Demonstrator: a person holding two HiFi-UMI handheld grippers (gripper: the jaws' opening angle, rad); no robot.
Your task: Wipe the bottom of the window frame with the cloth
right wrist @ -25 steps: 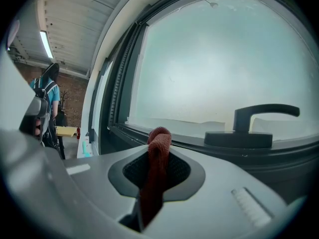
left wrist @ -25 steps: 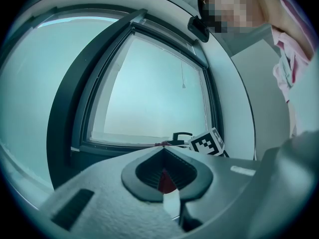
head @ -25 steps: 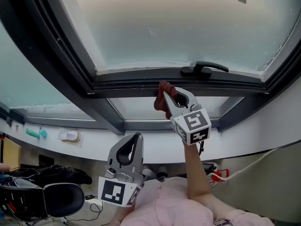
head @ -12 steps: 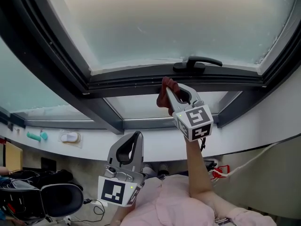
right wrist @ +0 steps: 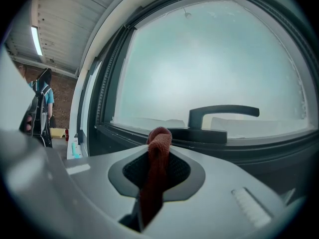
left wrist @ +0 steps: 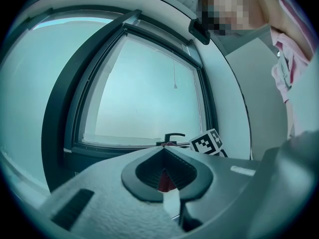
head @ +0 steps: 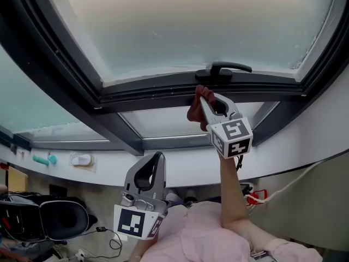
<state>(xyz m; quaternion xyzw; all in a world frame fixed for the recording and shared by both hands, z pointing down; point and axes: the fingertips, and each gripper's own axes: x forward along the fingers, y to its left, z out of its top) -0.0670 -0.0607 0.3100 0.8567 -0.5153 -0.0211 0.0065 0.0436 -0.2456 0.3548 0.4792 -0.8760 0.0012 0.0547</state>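
Two grippers are shown in the head view. The right gripper (head: 203, 98) is raised on an outstretched forearm to the dark window frame (head: 158, 93). Its jaws are clenched on a dark red cloth (head: 195, 111). The bunched cloth is located at the bottom rail of the frame, just below and slightly left of the black handle (head: 223, 70). Contact between cloth and rail appears likely but cannot be confirmed from this view. The left gripper (head: 158, 160) is held low, well apart from the frame, near the person's pink-clad body. Its jaws point upward and carry nothing.

In the left gripper view, the left gripper (left wrist: 164, 148) is seen with its jaws closed tip to tip. A small reddish patch low in the gap between them cannot be identified. Beyond the tips, the handle (left wrist: 172, 136) and the marker cube of the right gripper (left wrist: 207, 142) are seen at the bottom of the window frame (left wrist: 99, 148).

In the right gripper view, the right gripper (right wrist: 158, 151) is seen grasping the cloth (right wrist: 155, 171). The cloth is folded over the jaw tips and hangs down between the jaws. Its rounded top is set in front of the bottom of the window frame (right wrist: 259, 151), left of the handle (right wrist: 219, 121).
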